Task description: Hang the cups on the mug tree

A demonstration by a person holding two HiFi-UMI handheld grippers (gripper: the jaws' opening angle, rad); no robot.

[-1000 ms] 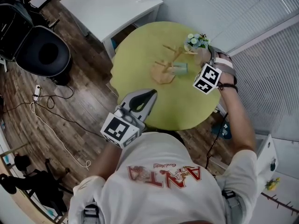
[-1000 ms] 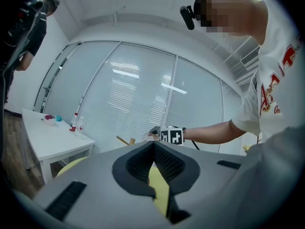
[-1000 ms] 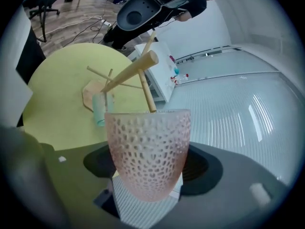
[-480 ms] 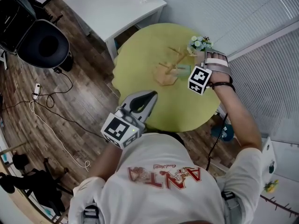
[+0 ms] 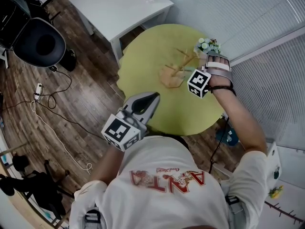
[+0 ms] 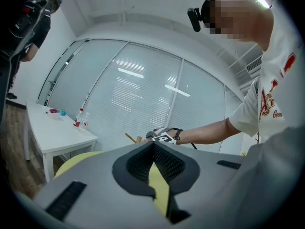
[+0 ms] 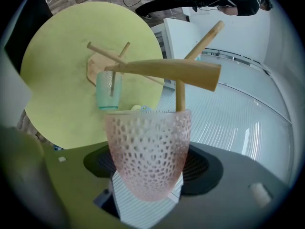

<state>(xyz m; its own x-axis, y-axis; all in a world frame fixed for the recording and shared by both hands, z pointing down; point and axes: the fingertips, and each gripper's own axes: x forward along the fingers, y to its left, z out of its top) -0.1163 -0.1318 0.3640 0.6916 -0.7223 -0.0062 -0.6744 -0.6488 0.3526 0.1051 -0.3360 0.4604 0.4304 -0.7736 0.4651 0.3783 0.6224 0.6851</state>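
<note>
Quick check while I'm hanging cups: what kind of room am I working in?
Probably an office or lab room: window blinds along the wall, a black office chair, and cables trailing on the wood floor.

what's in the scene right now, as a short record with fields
surface: round yellow-green table
rack: wooden mug tree, standing on the table
hung: translucent green cup, on a peg
right tool: shut on pink honeycomb-textured cup, held up at the tree
left tool: shut, empty, away from the tree
</note>
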